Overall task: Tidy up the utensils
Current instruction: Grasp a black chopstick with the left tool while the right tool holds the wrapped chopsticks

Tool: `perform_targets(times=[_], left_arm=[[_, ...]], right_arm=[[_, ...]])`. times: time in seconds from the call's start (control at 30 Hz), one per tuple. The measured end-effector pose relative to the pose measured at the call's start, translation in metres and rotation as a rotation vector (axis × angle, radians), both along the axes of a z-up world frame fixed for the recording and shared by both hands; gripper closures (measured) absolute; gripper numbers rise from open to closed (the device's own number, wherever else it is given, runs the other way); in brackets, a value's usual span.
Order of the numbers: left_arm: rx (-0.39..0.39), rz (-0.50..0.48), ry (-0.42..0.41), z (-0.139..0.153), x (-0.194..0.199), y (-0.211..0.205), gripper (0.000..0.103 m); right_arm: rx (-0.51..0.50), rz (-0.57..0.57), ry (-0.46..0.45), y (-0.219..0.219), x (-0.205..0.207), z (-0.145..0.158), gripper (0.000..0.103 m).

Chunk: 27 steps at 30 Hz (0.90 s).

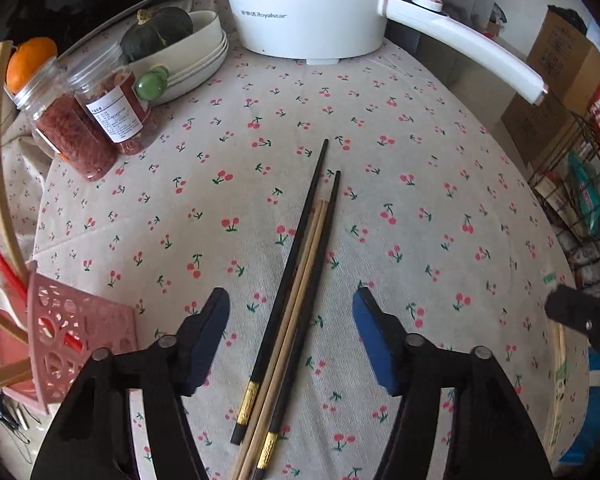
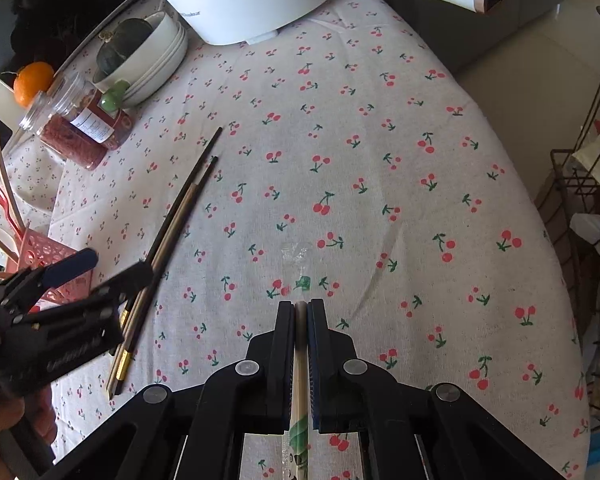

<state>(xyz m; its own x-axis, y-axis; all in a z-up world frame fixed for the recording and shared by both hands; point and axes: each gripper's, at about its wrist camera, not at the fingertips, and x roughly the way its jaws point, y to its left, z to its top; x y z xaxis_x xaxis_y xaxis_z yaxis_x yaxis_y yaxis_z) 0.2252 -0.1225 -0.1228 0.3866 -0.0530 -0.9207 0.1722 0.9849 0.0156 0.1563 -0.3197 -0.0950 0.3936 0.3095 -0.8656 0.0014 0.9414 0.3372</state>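
Observation:
A bundle of black and wooden chopsticks lies on the cherry-print tablecloth. My left gripper is open, its jaws wide on either side of the bundle, just above it. It also shows in the right wrist view over the chopsticks. My right gripper is shut on a wrapped pair of disposable chopsticks in a clear sleeve with green print, held low over the cloth. A pink perforated utensil basket at the left holds several utensils.
A white Royalstar electric pot with a long handle stands at the back. Two jars, stacked bowls with a squash and an orange sit back left. A wire rack stands off the table's right edge.

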Motion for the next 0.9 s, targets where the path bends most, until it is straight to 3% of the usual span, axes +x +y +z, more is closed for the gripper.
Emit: perform_targets(times=[0.07, 0.17, 0.27, 0.67, 0.9], left_arm=[[-0.037, 0.038, 0.002, -0.005, 0.014, 0.005, 0.072], [-0.062, 0.047, -0.011, -0.008, 0.027, 0.006, 0.084], [-0.056, 0.026, 0.005, -0.012, 0.034, 0.002, 0.090], [-0.013, -0.002, 0.083, -0.031, 0.050, -0.001, 0.093], [0.017, -0.007, 0.088, -0.032, 0.060, -0.007, 0.094]], right_arm=[[0.003, 0.005, 0.000, 0.000, 0.001, 0.000, 0.099], [0.009, 0.015, -0.002, 0.001, 0.003, 0.000, 0.099], [0.009, 0.026, -0.009, 0.002, 0.004, 0.001, 0.099], [0.007, 0.042, -0.015, 0.009, 0.007, 0.002, 0.099], [-0.008, 0.044, -0.016, 0.011, 0.008, 0.001, 0.099]])
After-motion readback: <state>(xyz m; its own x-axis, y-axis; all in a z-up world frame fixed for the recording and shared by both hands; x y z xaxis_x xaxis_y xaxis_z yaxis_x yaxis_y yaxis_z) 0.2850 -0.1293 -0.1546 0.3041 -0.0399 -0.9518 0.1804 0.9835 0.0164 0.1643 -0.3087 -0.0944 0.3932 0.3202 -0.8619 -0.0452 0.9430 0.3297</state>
